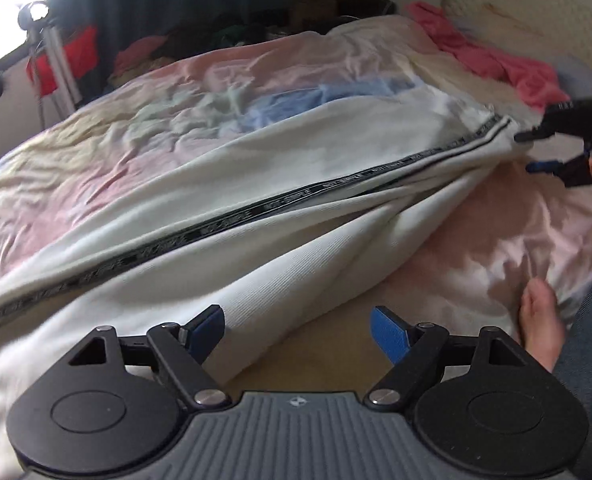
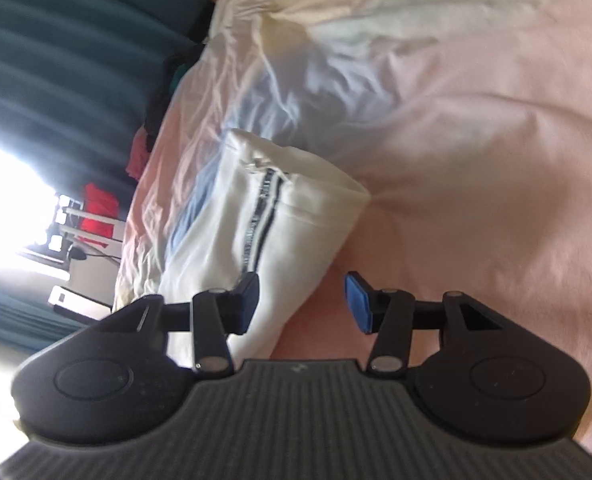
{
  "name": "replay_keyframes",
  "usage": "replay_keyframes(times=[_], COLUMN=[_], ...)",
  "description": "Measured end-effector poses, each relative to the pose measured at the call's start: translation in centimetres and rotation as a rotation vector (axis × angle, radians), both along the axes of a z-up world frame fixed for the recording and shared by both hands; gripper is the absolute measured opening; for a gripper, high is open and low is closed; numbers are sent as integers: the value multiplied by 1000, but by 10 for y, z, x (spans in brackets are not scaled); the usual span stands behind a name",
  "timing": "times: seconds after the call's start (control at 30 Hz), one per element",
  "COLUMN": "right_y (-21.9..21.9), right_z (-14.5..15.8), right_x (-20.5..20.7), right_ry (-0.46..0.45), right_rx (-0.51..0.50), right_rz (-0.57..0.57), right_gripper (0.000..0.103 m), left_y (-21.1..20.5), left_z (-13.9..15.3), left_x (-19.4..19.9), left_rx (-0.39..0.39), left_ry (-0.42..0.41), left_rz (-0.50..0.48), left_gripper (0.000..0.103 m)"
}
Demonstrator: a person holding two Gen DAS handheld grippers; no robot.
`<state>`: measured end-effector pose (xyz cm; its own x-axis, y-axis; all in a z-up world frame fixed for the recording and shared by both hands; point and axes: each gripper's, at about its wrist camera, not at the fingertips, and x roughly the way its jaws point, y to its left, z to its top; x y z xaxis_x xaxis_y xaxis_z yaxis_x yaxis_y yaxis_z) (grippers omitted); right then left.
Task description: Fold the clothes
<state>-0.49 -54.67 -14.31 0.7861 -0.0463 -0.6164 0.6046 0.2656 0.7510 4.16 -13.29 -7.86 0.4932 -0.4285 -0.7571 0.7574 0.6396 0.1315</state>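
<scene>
White trousers with a black lettered side stripe [image 1: 280, 208] lie stretched across the bed, one leg end toward the right. My left gripper [image 1: 297, 330] is open, its blue pads on either side of a white fabric fold near the bottom. My right gripper [image 1: 529, 152] shows at the far right of the left wrist view, open, just off the trouser leg end. In the right wrist view the right gripper [image 2: 301, 300] is open and empty, with the trouser leg cuff [image 2: 296, 200] just ahead of its left finger.
The pastel pink, yellow and blue bedspread [image 1: 144, 136] covers the bed. A pink garment [image 1: 487, 60] lies at the far right by the headboard. A clothes pile [image 1: 200, 44] and a red item on a stand [image 1: 64, 60] sit behind the bed. A bare foot [image 1: 539, 320] rests at right.
</scene>
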Motion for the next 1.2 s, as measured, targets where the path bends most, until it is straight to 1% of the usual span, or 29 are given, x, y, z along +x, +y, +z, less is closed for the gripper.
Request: replay_keyframes(times=[0.1, 0.13, 0.17, 0.2, 0.23, 0.27, 0.3, 0.33, 0.37, 0.4, 0.43, 0.57, 0.67, 0.73, 0.83, 0.87, 0.93, 1.0, 1.03, 1.1, 1.2], right_y=[-8, -10, -12, -13, -12, -10, -7, -5, -3, -1, 0, 3, 4, 6, 13, 15, 20, 21, 20, 13, 3], right_z=[-11, -12, -9, -4, 6, 19, 31, 44, 56, 69, 81, 132, 172, 196, 217, 218, 206, 186, 175, 150, 120], right_x=[2, 3, 4, 6, 10, 15, 20, 24, 29, 34, 40, 78, 109, 126, 142, 145, 148, 144, 141, 131, 116], right_ry=[-27, -38, -49, -62, -69, -74, -78, -82, -86, -91, -99, -122, -149, -173, -200, -191, -135, -79, -56, 1, 63], right_rx=[37, 38, 17, -17, -60, -107, -154, -202, -249, -296, -323, -399, -450, -491, -555, -571, -586, -581, -572, -536, -499], right_rz=[-54, -76, -92, -104, -99, -84, -70, -55, -40, -25, -18, -9, -19, -31, -45, -49, -56, -60, -60, -64, -64], right_gripper=[51, 51, 49, 49, 31, 16, 16, 13, 12, 12, 12, 11, 11, 11, 11, 11, 11, 11, 11, 11, 11], left_y=[-19, -20, -20, -17, -11, -5, 1, 6, 10, 14, 19, 41, 63, 77, 87, 85, 82, 77, 72, 64, 56], left_z=[-22, -28, -34, -39, -43, -45, -44, -42, -38, -34, -29, -6, 12, 24, 32, 28, 21, 10, 1, -12, -22], left_x=[-7, -7, -5, -1, 4, 9, 12, 14, 17, 19, 20, 22, 13, 5, -6, -5, -5, -5, -8, -14, -19], left_rx=[50, 60, 64, 55, 32, 5, -21, -40, -57, -77, -101, -209, -270, -306, -322, -310, -286, -250, -215, -150, -96], left_ry=[-148, -168, -167, -150, -114, -92, -87, -82, -75, -66, -56, -21, -21, -22, -8, 8, 39, 68, 73, 66, 65], left_rz=[-31, -24, -12, 1, 19, 33, 39, 37, 36, 36, 37, 32, 8, -33, -84, -79, -69, -66, -77, -98, -102], left_gripper=[81, 77, 72, 61, 50, 45, 36, 24, 19, 10, 7, 5, 4, 3, 4, 4, 4, 4, 4, 4, 4])
